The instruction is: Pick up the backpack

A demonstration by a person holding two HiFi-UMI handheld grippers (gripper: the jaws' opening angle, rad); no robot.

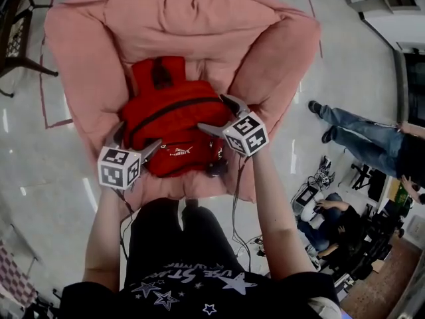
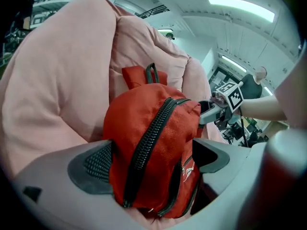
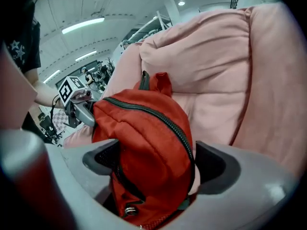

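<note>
Head view: red fabric backpack with black zips (image 1: 174,121) lies in the seat of the soft pink armchair (image 1: 80,52). Left gripper (image 1: 139,136) is at the bag's 8 o'clock and right gripper (image 1: 211,111) at its 3 o'clock, probably flanking for a two-sided lift.
Left gripper view: jaws fully spread, bag corner between pads, no squeeze.
Right gripper view: jaws wide, straddling bag edge, not clamped.

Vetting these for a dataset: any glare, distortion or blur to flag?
Head view: streaky glare on the glossy floor, otherwise even light. Left gripper view: strong fisheye bending, dark corners, ceiling lights blown out. Right gripper view: same fisheye; red backpack sharp, picture edges soft.
</note>
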